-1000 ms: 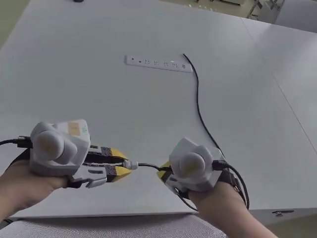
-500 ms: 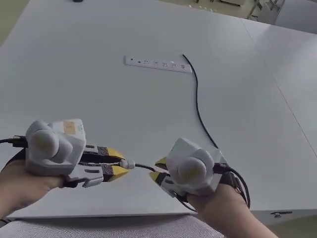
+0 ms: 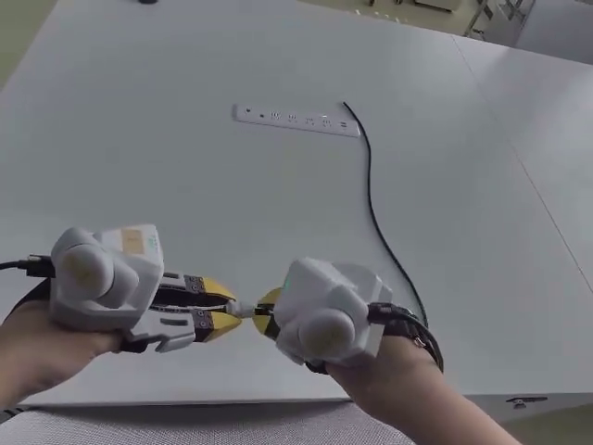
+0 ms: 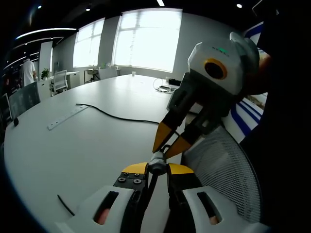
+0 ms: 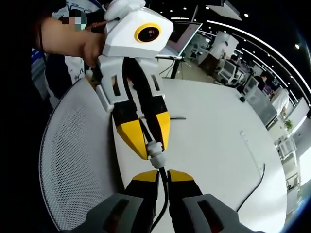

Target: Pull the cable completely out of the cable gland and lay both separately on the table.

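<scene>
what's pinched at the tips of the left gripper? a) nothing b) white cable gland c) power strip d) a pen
B: the white cable gland sits between the yellow tips of the left gripper, with the black cable running on into the right gripper.

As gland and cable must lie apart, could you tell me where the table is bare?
Bare: the stretch between power strip and near edge, left of the black cord; also right of that cord. Crowded: where left tool and right tool hold gland and cable.
</scene>
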`<state>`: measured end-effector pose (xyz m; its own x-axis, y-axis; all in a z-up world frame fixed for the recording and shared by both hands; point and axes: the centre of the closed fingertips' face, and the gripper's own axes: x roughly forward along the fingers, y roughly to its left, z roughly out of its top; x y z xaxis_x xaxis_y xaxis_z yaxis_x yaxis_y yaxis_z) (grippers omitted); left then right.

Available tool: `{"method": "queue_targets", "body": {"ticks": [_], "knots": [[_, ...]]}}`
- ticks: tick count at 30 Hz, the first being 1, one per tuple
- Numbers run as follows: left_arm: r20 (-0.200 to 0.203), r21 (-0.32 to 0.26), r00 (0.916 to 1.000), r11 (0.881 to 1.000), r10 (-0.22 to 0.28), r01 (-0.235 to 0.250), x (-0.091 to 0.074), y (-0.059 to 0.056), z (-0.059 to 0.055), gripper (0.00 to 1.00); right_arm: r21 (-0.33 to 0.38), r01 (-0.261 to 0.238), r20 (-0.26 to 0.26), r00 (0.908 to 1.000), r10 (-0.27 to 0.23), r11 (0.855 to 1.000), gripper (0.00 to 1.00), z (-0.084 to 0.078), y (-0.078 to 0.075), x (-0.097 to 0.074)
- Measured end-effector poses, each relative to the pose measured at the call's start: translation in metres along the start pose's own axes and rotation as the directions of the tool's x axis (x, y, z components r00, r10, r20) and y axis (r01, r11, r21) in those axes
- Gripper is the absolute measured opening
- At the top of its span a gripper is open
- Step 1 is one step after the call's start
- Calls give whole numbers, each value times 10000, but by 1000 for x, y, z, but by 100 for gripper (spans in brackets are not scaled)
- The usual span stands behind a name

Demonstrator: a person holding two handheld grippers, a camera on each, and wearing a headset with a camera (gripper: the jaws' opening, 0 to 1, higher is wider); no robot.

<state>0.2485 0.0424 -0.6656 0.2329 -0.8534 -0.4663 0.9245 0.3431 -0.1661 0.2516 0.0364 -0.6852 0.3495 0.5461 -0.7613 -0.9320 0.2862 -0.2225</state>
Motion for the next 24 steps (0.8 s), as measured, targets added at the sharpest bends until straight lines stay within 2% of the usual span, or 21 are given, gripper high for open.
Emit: {"method": "queue_targets", "body": {"ticks": [7, 11, 13, 22, 24], "knots": [[-10, 27, 10000, 10000, -26, 26, 1, 0, 0, 15, -406, 1, -13, 10000, -1, 9992, 1, -1, 1, 1], [9, 82, 10000, 10000, 4, -4, 0, 1, 0, 15, -388, 25, 15, 10000, -25, 9992, 0, -1, 0, 1], [119, 55, 9999, 10000, 29, -30, -1, 2, 2, 15, -351, 190, 140, 9997, -185, 9992, 0, 0, -3, 0], [134, 256, 9999, 9996, 97, -100, -2, 2, 3, 15, 236, 161, 210, 9996, -166, 9996, 0, -10, -7, -1], [141, 241, 9998, 9996, 116, -119, -3, 2, 3, 15, 713, 75, 291, 9995, -96, 9974, 0, -12, -6, -1]]}}
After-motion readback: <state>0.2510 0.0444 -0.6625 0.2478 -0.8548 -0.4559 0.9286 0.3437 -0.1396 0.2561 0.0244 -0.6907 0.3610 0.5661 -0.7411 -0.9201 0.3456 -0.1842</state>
